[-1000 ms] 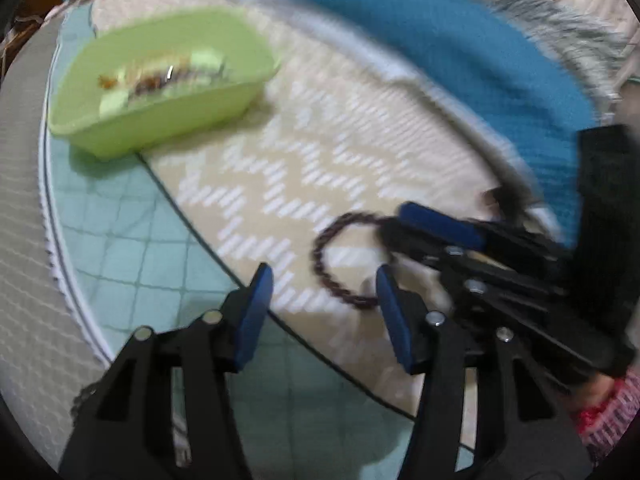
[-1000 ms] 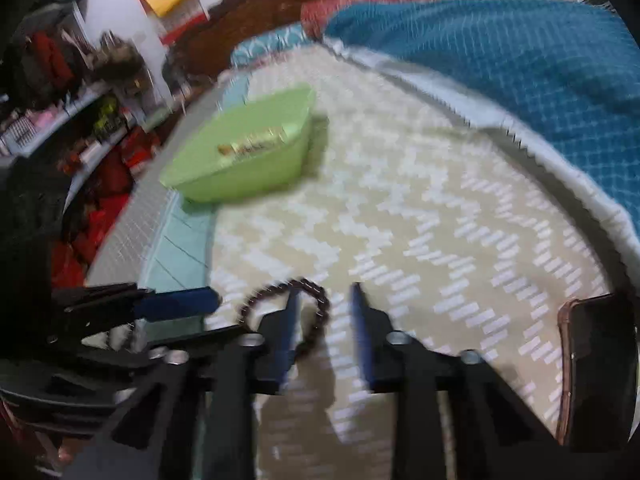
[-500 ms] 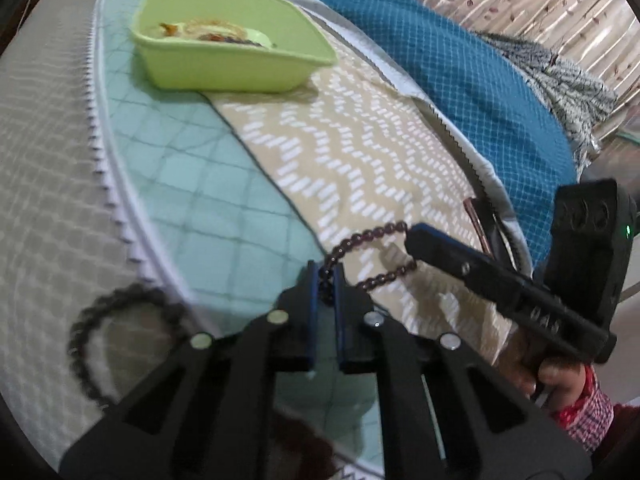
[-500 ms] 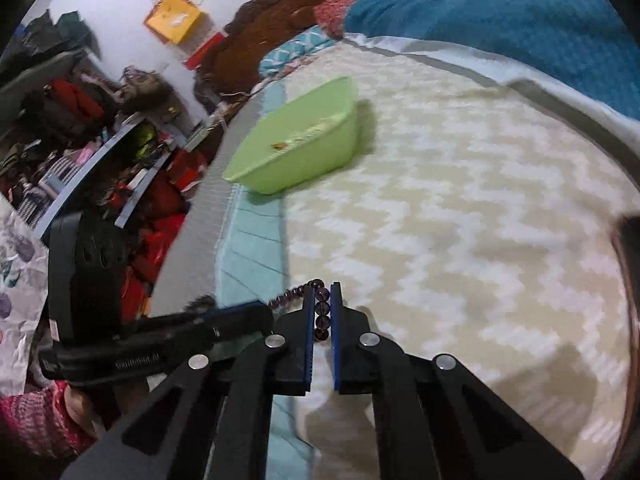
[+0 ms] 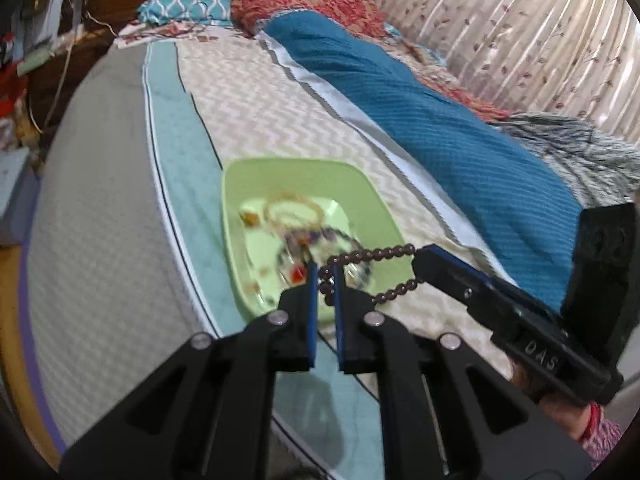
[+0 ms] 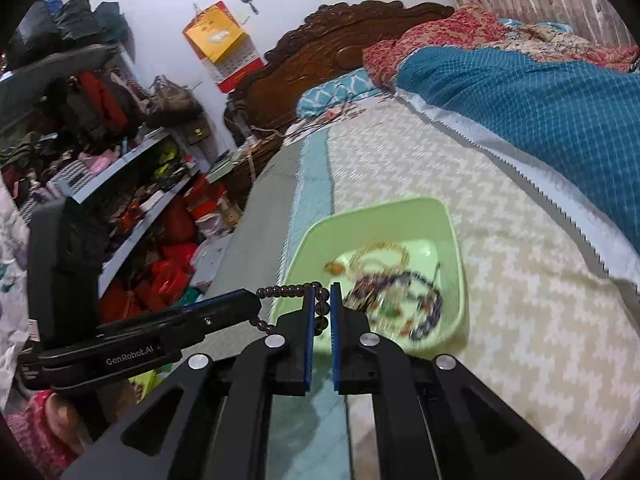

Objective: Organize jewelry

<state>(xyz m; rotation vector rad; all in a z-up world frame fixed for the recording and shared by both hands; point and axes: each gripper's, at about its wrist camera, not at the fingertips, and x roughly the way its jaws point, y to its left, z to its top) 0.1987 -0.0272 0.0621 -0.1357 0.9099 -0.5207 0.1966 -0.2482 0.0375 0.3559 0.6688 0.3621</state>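
Bead bracelet (image 5: 370, 258) between both hand-held grippers' tips

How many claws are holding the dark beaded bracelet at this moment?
2. The left claw grips one end of the dark brown round-bead bracelet; the right claw grips the other end, above the light green plastic tray.

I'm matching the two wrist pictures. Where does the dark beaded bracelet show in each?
Left wrist: beaded bracelet at lower centre, stretched between left gripper and right gripper.
Right wrist: bracelet left of centre, near right gripper.
Shared landmark: green tray behind it.
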